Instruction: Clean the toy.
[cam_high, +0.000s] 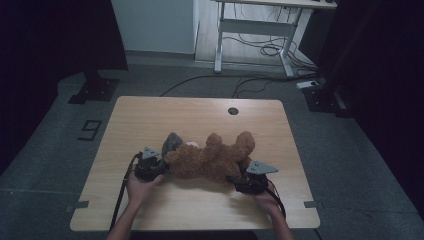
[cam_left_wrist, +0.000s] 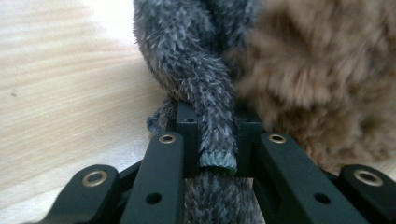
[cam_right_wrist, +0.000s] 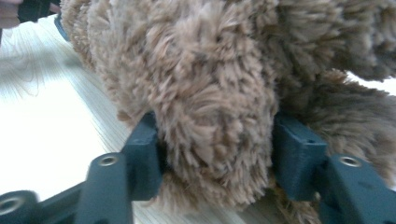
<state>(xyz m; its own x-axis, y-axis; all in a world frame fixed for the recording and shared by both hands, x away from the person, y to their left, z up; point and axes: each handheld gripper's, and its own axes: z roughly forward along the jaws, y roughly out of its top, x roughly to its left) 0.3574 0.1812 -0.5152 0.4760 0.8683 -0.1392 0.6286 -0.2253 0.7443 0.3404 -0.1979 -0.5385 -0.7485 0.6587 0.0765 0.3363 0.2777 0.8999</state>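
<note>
Your left hand-held gripper (cam_high: 161, 167) sits at the left end of the brown plush bear (cam_high: 212, 157), which lies mid-tabletop (cam_high: 150, 112). The left gripper view shows what the high view can't: jaws clamped on a grey furry strip (cam_left_wrist: 205, 102) beside the brown fur. Your right hand-held gripper (cam_high: 239, 181) straddles a bear limb (cam_right_wrist: 215, 116); the right gripper view shows both pads against the fur.

High view looks down across the table (cam_high: 150, 110); both gripper views sit close, sharing the teddy bear (cam_high: 212, 157)
</note>
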